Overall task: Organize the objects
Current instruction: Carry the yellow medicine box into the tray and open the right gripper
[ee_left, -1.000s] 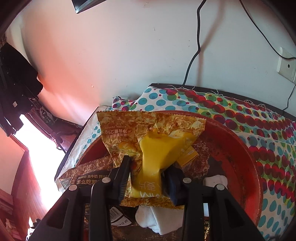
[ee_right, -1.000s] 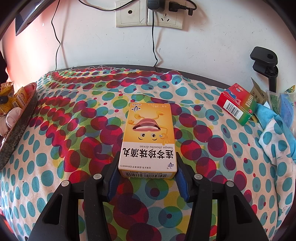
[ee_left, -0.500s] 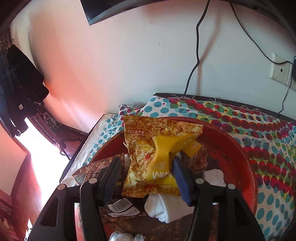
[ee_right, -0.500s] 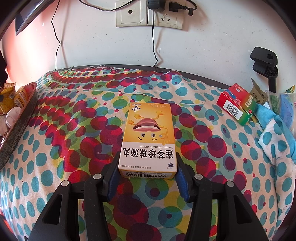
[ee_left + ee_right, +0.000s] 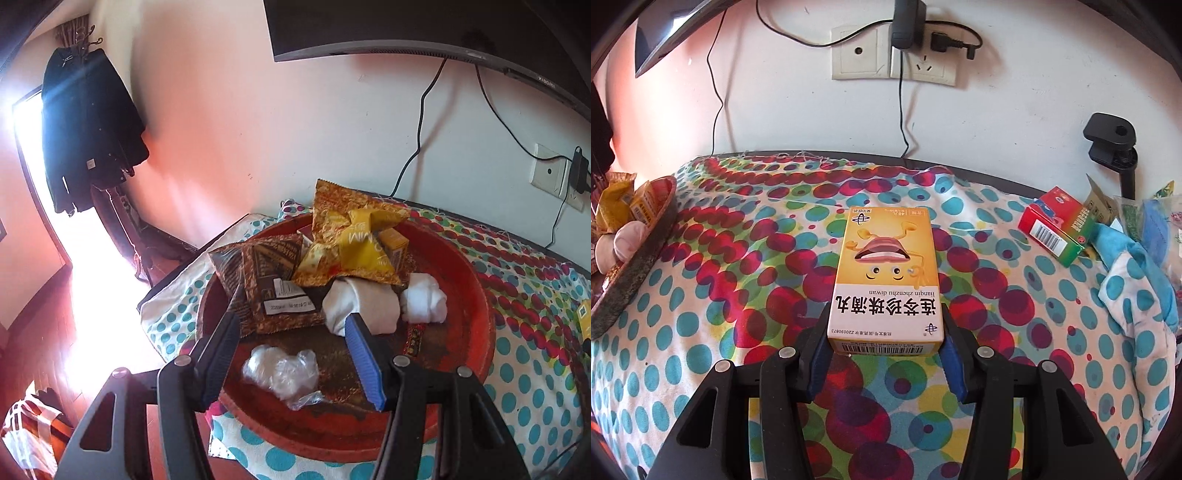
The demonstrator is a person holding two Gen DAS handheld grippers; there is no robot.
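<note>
In the left wrist view a round red tray (image 5: 476,295) holds a yellow snack packet (image 5: 354,243), a brown packet (image 5: 273,284), rolled white cloths (image 5: 369,306), a small yellow box (image 5: 393,243) and a clear plastic wad (image 5: 280,373). My left gripper (image 5: 291,332) is open and empty above the tray's near side. In the right wrist view my right gripper (image 5: 884,332) is shut on the near end of a yellow medicine box (image 5: 886,273) that lies on the dotted cloth (image 5: 738,295).
A red and green box (image 5: 1058,229) lies at the right near blue cloth (image 5: 1137,258). The tray's edge (image 5: 631,269) shows at the left. A black clamp (image 5: 1112,147), wall sockets (image 5: 894,51) and cables stand behind. A monitor (image 5: 406,29) hangs above the tray.
My left gripper has opened, let go of the yellow snack packet in the tray and drawn back and up. The right gripper and its box have not moved.
</note>
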